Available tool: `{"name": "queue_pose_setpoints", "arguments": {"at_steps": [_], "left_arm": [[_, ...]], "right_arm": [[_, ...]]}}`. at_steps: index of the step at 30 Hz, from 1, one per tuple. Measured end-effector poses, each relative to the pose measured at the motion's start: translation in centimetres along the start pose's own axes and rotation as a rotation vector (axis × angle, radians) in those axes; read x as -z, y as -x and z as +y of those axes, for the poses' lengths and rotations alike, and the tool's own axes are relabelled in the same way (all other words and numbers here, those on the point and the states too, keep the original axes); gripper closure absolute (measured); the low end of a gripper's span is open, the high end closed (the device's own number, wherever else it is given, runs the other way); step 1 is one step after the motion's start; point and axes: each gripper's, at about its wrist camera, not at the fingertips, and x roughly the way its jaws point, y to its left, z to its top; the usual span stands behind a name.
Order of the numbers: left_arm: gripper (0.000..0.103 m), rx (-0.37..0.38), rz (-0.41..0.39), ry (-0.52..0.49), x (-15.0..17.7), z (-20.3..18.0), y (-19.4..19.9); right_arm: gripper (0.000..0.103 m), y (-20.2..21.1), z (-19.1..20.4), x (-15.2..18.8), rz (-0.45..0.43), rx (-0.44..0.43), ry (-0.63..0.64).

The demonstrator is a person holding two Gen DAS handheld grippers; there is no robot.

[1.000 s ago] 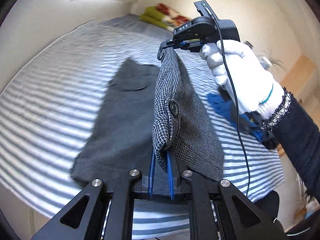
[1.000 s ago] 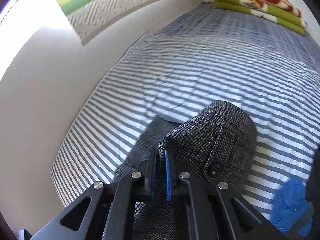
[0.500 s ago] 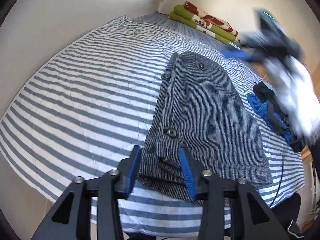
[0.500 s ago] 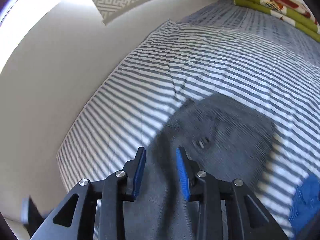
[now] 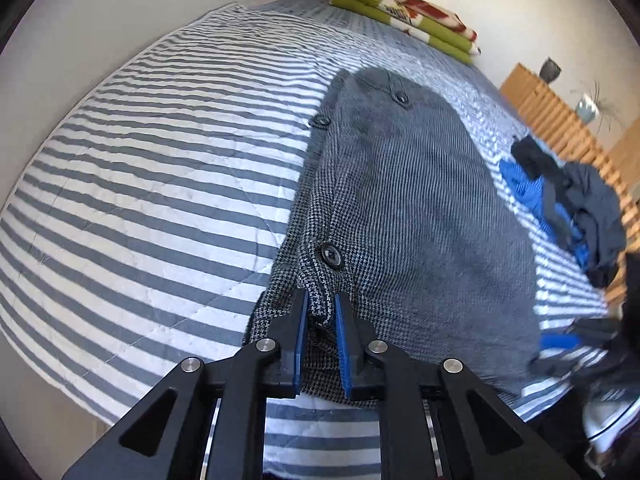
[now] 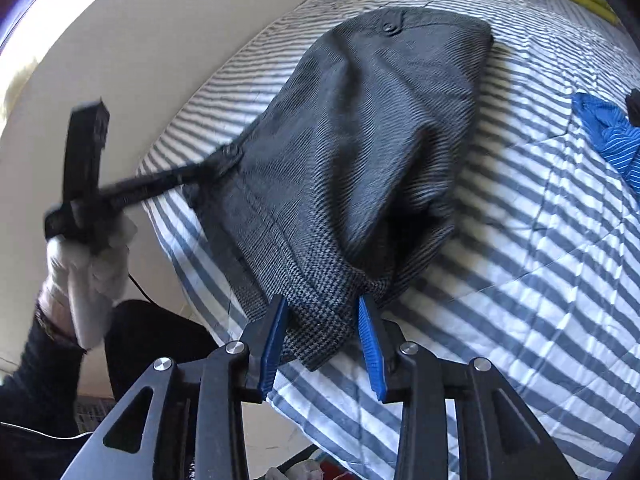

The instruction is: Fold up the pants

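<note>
Lying folded on the striped bed (image 5: 152, 168), the grey houndstooth pants (image 5: 416, 208) stretch away from the near edge, buttoned band along their left side. Left gripper (image 5: 320, 308) sits low at the near corner, its blue pads pinched in on a bunched fold of cloth just below a black button (image 5: 330, 255); the gap is narrow and filled with fabric. Right gripper (image 6: 322, 316) stands at the other near corner with its jaws spread wide; the hem sits between the blue pads, cloth brushing both, not squeezed. In the right wrist view the left gripper shows as a blurred dark bar reaching to the band, held by a white-gloved hand (image 6: 86, 256) with a dark sleeve behind. To the right of the pants lies a heap of blue and dark clothes (image 5: 560, 208), apart from them. Folded green-and-red blankets (image 5: 404, 12) rest at the far end of the bed. A wooden slatted piece (image 5: 560, 120) stands beyond the heap, against the wall.
</note>
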Motion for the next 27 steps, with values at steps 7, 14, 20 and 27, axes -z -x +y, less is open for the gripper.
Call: {"name": "queue_pose_setpoints", "arguments": {"at_steps": [7,14,20,27], "left_arm": [[0.089,-0.010,0.019,0.017,-0.3,1.7,2.3],[0.084,-0.093,0.024,-0.006,-0.1,1.0,2.2],[0.082,-0.073,0.007,-0.039,-1.6,-0.6,1.4],[0.082,-0.128,0.122,-0.082,0.2,0.2,-0.1]], "right_arm": [[0.079,3.4,2.9,0.1,-0.015,-0.107,0.130],[0.074,3.0,0.7,0.2,-0.015,-0.097,0.004],[0.074,-0.1,2.0,-1.0,-0.069,0.021,0.067],[0.074,-0.7,2.4,2.9,0.097,0.015,0.213]]}}
